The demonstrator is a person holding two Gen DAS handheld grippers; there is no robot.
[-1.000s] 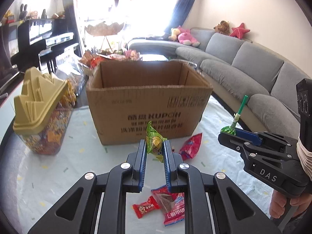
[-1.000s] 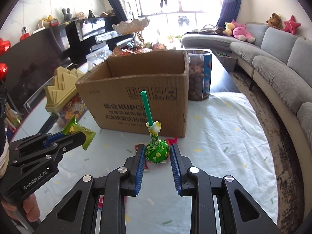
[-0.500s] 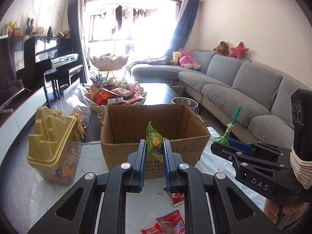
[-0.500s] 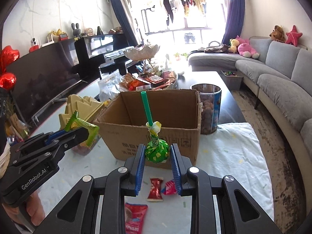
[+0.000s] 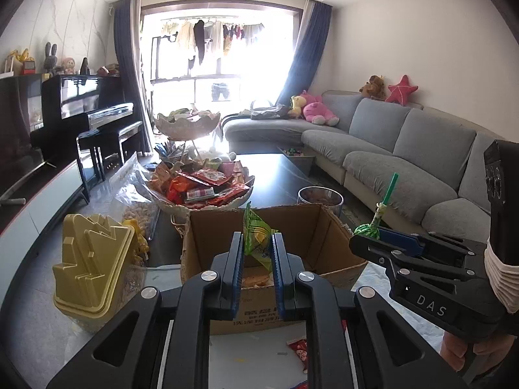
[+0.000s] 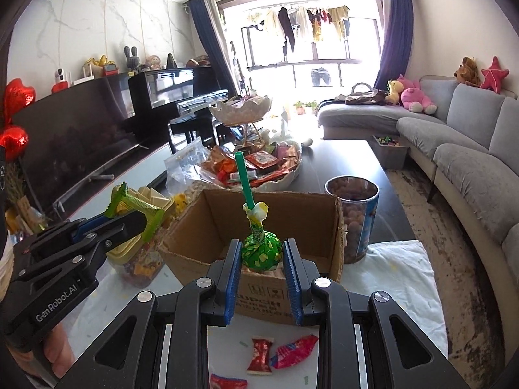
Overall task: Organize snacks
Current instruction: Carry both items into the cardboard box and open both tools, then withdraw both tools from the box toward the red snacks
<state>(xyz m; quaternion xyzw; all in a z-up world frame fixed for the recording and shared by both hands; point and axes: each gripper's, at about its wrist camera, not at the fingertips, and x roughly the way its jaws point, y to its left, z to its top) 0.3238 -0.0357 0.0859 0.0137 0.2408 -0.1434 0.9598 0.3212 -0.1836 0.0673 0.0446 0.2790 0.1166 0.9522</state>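
My left gripper (image 5: 257, 253) is shut on a green snack packet (image 5: 255, 238) and holds it just above the near rim of the open cardboard box (image 5: 327, 240). My right gripper (image 6: 261, 256) is shut on a green-wrapped lollipop (image 6: 261, 249) with a green stick, also raised at the box's (image 6: 305, 214) near rim. Each gripper shows in the other's view: the right gripper (image 5: 368, 231) with the lollipop, the left gripper (image 6: 142, 217) with the packet. Red wrapped snacks (image 6: 259, 355) lie on the white cloth below.
A yellow-lidded snack jar (image 5: 90, 269) stands left of the box. A tin of nuts (image 6: 352, 217) stands right of it. A white bowl heaped with snacks (image 5: 201, 188) sits behind the box. A grey sofa (image 5: 405, 155) runs along the right.
Both grippers have risen with their snacks from table height to the level of the box's rim and come closer over it. Both grips are unchanged.
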